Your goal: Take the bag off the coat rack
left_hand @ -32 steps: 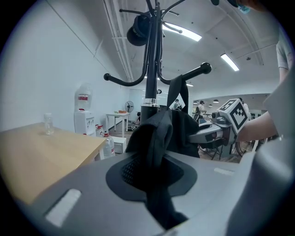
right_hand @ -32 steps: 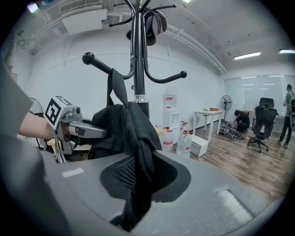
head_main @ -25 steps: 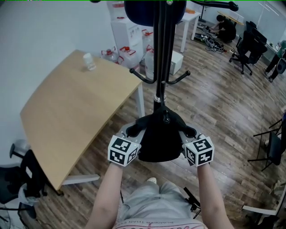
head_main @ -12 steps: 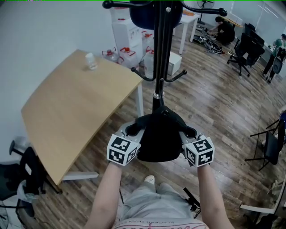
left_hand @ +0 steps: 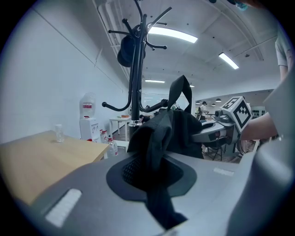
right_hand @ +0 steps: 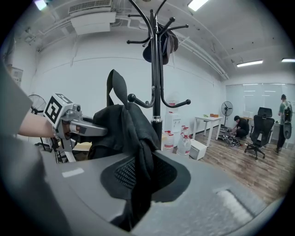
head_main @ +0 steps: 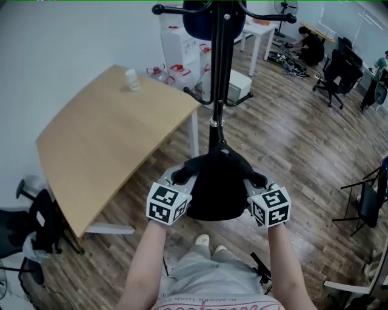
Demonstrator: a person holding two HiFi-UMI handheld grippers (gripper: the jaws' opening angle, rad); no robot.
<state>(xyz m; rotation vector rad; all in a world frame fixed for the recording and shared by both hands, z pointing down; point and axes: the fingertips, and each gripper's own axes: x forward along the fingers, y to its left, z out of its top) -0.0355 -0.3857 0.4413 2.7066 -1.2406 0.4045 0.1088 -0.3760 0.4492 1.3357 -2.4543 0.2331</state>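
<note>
A black fabric bag [head_main: 215,187] hangs between my two grippers, just in front of the black coat rack [head_main: 218,91]. The left gripper [head_main: 180,177] is shut on the bag's left side and the right gripper [head_main: 256,179] on its right side. In the left gripper view the cloth [left_hand: 159,138] is pinched in the left gripper [left_hand: 156,163], and the bag's strap loop [left_hand: 182,90] stands up free of any hook. The right gripper [right_hand: 140,168] pinches the cloth [right_hand: 131,129] the same way. A dark cap [head_main: 212,18] hangs at the rack's top.
A wooden table [head_main: 109,139] with a small bottle [head_main: 131,80] stands at the left. A water dispenser [head_main: 176,42] and jugs are behind the rack. Office chairs [head_main: 336,66] and a crouching person [head_main: 312,42] are far right. A black chair [head_main: 30,230] is lower left.
Both grippers keep the same hold on the bag. The rack's pole and the table have shifted slightly in the head view, and more of the rack's top arms shows.
</note>
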